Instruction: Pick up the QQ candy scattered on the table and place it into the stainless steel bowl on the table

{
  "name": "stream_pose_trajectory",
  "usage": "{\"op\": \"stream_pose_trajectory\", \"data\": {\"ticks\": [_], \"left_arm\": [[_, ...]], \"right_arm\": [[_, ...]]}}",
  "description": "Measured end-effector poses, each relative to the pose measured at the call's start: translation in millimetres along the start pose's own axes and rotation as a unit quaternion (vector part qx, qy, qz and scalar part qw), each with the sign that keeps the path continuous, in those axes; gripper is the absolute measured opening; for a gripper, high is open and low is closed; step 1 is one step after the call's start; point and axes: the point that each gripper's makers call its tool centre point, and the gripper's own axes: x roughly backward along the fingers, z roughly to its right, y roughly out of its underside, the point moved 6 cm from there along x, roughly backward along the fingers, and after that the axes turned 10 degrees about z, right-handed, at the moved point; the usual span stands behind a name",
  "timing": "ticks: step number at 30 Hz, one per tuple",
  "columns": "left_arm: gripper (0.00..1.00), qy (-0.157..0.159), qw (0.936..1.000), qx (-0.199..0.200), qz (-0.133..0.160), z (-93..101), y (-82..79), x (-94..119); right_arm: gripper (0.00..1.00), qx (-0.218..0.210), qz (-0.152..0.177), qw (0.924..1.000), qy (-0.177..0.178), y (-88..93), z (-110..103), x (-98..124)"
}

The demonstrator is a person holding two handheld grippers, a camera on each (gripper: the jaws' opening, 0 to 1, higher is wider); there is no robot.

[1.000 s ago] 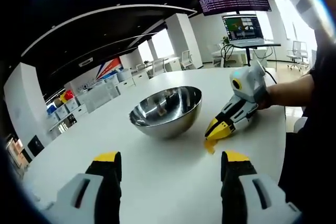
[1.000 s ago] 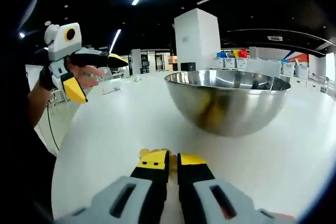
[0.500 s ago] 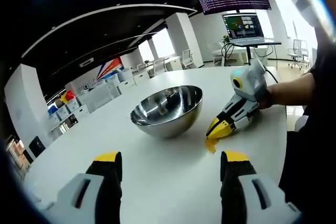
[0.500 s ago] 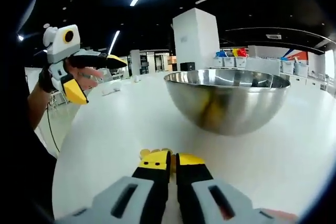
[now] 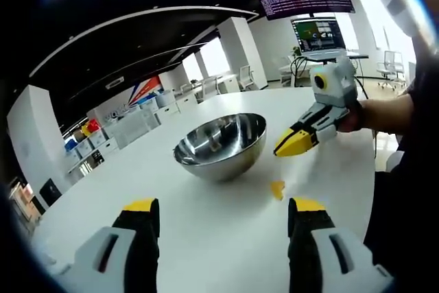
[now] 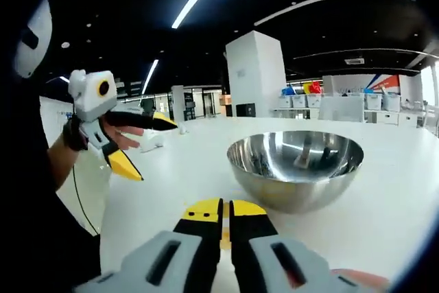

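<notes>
Right claw (image 6: 225, 212) is hovering above the white surface (image 6: 384, 197), its yellow-tipped jaws pressed nearly together with a sliver of yellow showing between them. Judging by that sliver, it is probably gripping a QQ candy, though the piece is too small to be certain. In the left gripper view, the same claw (image 5: 288, 146) is hanging in the air just beside the stainless steel bowl (image 5: 221, 145), raised off the surface and pointing toward the bowl's rim.

Left claw (image 5: 218, 214) is waiting low over the near part of the surface with its jaws spread wide and nothing between them. In the right gripper view it (image 6: 140, 143) is sitting off to the side, held by the person's hand, well apart from the bowl (image 6: 295, 169).

One yellow candy (image 5: 277, 188) is lying on the surface near the bowl's base, below the raised right claw.

Inside the bowl, a small pale shape is showing against the polished wall, but whether it is candy or a reflection cannot be told.

The task is appearing to be midway: one piece seems to be on its way to the bowl, and at least one more is waiting to be collected.
</notes>
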Motion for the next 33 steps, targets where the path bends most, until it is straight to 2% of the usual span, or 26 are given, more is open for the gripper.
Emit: {"op": "stream_pose_trajectory", "data": {"ticks": [6, 11, 14, 18, 21, 23, 28, 33], "left_arm": [[0.76, 0.000, 1.0000, -0.001, 0.002, 0.0, -1.9, 0], [0.77, 0.001, 1.0000, -0.006, -0.003, 0.6, -1.3, 1], [0.77, 0.000, 1.0000, 0.002, 0.001, 0.3, -1.2, 3], [0.77, -0.001, 1.0000, -0.001, 0.000, -0.3, -0.9, 4], [0.77, 0.000, 1.0000, 0.001, 0.003, -0.1, -1.6, 4], [0.77, 0.001, 1.0000, 0.002, 0.005, 0.4, -2.5, 3], [0.77, 0.002, 1.0000, 0.002, 0.007, 0.0, -3.3, 3], [0.77, -0.001, 1.0000, 0.003, 0.004, -2.4, -1.5, 3]], "right_arm": [[0.03, 0.025, 0.037, 0.9990, 0.004, -41.2, -3, 1], [0.03, 0.015, 0.076, 0.9970, -0.002, -75.0, -4, -2], [0.03, 0.052, 0.096, 0.9940, 0.002, -96.6, -2, -6], [0.03, 0.114, 0.106, 0.9874, 0.028, -120.3, 11, -16], [0.03, 0.128, 0.105, 0.9852, 0.043, -122.2, 25, -29], [0.03, 0.106, 0.098, 0.9883, 0.049, -117.0, 34, -38], [0.03, 0.056, 0.049, 0.9936, 0.084, -79.7, 69, -62], [0.03, 0.033, 0.025, 0.9949, 0.092, -52.1, 83, -72]]}}
